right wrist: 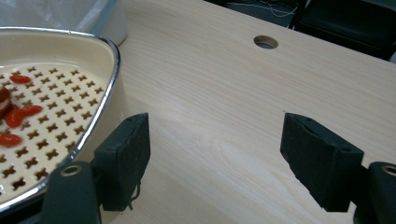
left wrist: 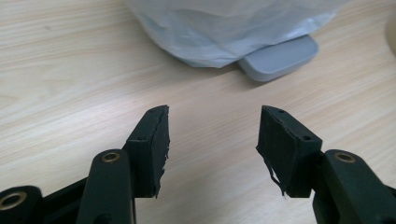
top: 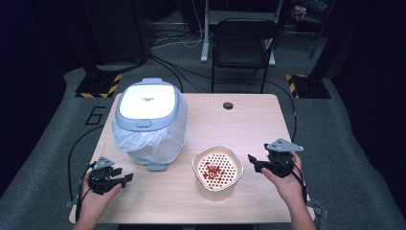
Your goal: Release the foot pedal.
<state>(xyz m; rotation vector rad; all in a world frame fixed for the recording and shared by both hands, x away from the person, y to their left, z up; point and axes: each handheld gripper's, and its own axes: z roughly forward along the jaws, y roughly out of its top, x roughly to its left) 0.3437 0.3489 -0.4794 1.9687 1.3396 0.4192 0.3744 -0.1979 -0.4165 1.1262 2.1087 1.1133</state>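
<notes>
A pedal bin with a white and grey lid stands at the table's left, lined with a clear plastic bag; its pedal faces me. A cream basket bowl with a perforated insert holds small red pieces. My left gripper is low at the front left, open, nothing between its jaws. In the left gripper view it points at the pedal and bag. My right gripper sits just right of the bowl, open and empty. In the right gripper view its left jaw is beside the bowl's rim, near the red pieces.
The light wooden table has a round cable hole near its far edge, also in the right gripper view. A black folding chair stands beyond the table. Cables run over the floor.
</notes>
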